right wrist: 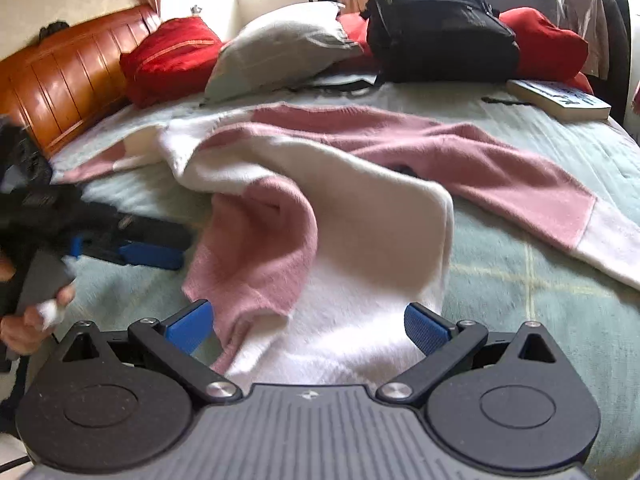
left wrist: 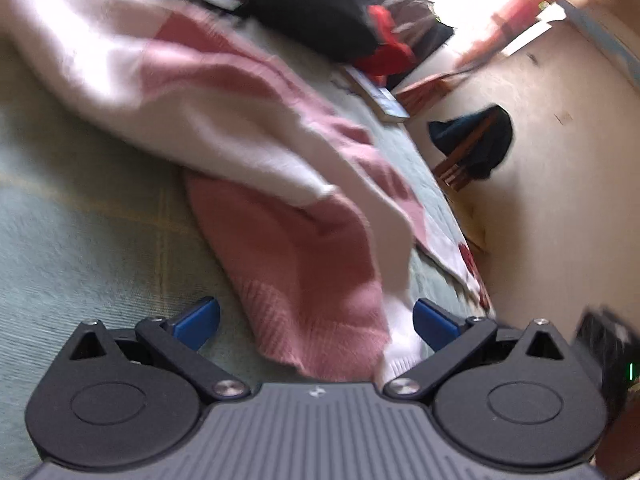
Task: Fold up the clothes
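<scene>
While the pink and white sweater [right wrist: 320, 184] lies spread on the bed [right wrist: 540, 280], we hold both tongs released over it.

Our left tongs [left wrist: 316, 320] gape wide, a pink cuff and a white cuff of the sweater lying between the blue pads, ungrasped. Our right tongs [right wrist: 306, 326] stand open too, the sweater's white hem just ahead between the pads. Beyond the sweater sit a black backpack [right wrist: 436, 20], a grey pillow [right wrist: 276, 48] and a book [right wrist: 560, 100].
</scene>
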Available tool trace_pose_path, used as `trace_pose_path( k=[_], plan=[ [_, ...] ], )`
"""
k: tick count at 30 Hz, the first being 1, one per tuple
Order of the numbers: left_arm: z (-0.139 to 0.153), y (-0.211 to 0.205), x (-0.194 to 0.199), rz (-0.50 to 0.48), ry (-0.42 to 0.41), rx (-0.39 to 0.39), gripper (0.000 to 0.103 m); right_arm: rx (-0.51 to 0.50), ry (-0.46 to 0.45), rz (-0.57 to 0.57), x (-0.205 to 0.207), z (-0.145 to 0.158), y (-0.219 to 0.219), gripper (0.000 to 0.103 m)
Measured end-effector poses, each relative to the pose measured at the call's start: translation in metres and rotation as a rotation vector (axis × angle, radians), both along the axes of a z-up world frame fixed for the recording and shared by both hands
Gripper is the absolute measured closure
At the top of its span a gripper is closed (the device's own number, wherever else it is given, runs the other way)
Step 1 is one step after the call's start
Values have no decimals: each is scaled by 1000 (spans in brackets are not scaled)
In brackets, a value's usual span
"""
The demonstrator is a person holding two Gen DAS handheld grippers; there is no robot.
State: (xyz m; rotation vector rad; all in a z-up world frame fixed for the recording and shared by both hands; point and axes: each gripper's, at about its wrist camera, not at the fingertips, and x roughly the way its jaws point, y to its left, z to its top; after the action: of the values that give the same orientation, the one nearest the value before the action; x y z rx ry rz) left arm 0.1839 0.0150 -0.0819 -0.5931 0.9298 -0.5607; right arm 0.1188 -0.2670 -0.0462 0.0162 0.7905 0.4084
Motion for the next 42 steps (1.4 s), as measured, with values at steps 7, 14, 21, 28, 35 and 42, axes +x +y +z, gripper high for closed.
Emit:
trace_pose_path(
  k=[7, 14, 21, 28, 35, 42],
  plan=[
    [-19, 9, 16, 82, 30, -102, 3, 45, 7, 9, -1, -8, -6, 0],
    [-38, 18, 31, 163, 60, -204, 39, 79, 27, -51, -1, -13, -18, 0],
    [-43, 16, 24, 82, 67, -245, 42, 93, 38, -66, -5, -15, -22, 0],
    [-54, 10, 57, 100, 115, -243, 75, 90, 37, -71, -7, -14, -21, 0],
    [-58, -5, 69, 81, 113, -206, 82, 95, 36, -76, -9, -15, -22, 0],
    [-44, -22, 72, 100, 126, -137, 86, 98, 40, -86, -17, -15, -23, 0]
  ],
)
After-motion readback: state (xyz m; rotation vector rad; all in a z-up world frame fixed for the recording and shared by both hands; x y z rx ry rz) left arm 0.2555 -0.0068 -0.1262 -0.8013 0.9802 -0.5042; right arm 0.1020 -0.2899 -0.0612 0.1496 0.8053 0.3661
